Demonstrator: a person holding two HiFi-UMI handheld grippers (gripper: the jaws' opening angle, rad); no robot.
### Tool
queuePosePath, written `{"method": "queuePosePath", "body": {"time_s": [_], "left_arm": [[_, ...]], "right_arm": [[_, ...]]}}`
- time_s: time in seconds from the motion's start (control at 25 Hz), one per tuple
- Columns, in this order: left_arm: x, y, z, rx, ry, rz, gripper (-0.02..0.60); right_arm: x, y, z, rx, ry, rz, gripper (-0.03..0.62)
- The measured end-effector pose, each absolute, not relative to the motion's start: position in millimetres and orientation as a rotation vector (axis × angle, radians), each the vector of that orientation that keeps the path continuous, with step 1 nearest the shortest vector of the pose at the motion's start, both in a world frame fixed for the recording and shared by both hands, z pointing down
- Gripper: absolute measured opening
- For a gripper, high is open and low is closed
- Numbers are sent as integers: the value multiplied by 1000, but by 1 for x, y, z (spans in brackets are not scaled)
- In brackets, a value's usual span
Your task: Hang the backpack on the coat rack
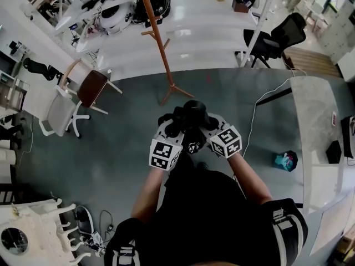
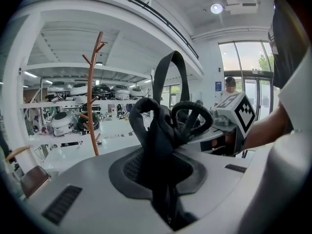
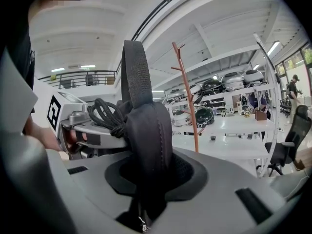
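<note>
In the head view's centre, the left forearm (image 1: 145, 192) and right forearm (image 1: 250, 177) reach forward, bare. The left gripper (image 1: 173, 127) and right gripper (image 1: 206, 125) sit close together, side by side, tilted slightly downward, each with jaws clamped on the black backpack (image 1: 188, 115).

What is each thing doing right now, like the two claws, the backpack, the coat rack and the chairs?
coat rack, standing upright, hooks bare.
backpack, held by its straps, not yet on the coat rack.
left claw, shut on a backpack strap.
right claw, shut on a backpack strap.
brown chair, standing, nobody on it.
black office chair, standing, nobody on it.
</note>
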State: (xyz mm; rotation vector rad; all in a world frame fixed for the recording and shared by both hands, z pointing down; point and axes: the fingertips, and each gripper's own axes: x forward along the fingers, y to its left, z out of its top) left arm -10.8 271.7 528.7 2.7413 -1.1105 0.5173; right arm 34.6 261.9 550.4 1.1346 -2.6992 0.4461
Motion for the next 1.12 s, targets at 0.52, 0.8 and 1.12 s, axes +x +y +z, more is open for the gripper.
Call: {"method": "queuePosePath", "body": {"time_s": [0.52, 0.8, 1.12], "left_arm": [[-43, 200, 529, 2738, -1091, 528, 74], [-58, 157, 531, 2740, -1078, 543, 74], [-85, 98, 535, 2753, -1042, 542, 74]], "right_arm": [[2, 190, 551, 1145, -2694, 475, 114], [-12, 146, 553, 1166, -2688, 484, 114], [-39, 89, 557, 1204, -2670, 504, 114]]}}
